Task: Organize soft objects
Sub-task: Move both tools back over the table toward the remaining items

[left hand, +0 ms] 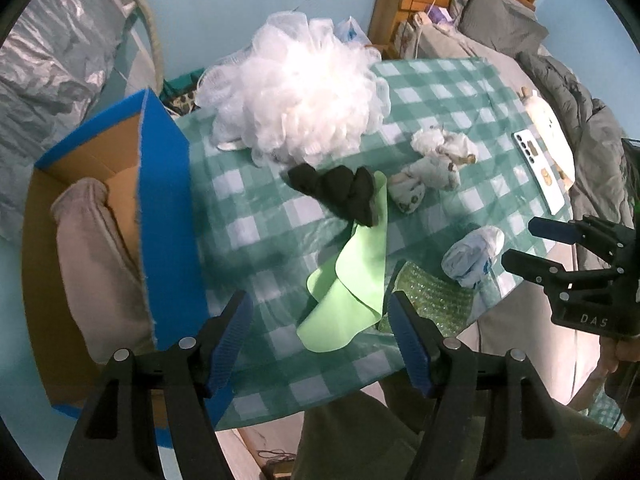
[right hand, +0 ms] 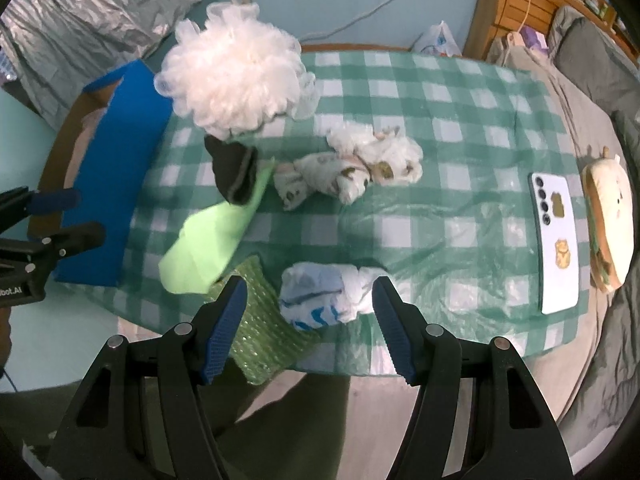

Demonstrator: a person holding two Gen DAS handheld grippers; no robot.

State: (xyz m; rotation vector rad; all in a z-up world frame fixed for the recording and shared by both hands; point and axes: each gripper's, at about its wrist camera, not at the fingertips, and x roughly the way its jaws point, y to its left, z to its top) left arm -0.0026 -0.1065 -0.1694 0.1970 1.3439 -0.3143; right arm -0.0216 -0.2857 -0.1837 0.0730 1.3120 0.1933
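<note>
Both grippers, left gripper (left hand: 320,336) and right gripper (right hand: 306,320), hang spread and empty. Below lie a green cloth (left hand: 352,280) and a knotted white bag (right hand: 324,296).

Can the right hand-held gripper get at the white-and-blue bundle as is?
Probably yes. The right hand-held gripper is open right above the white-and-blue bundle, nothing lying over it; only the green bubble wrap crowds its left side.

Both wrist cameras look steeply down from close above the checkered desk (left hand: 420,80); both views share the green cloth (right hand: 208,240).
</note>
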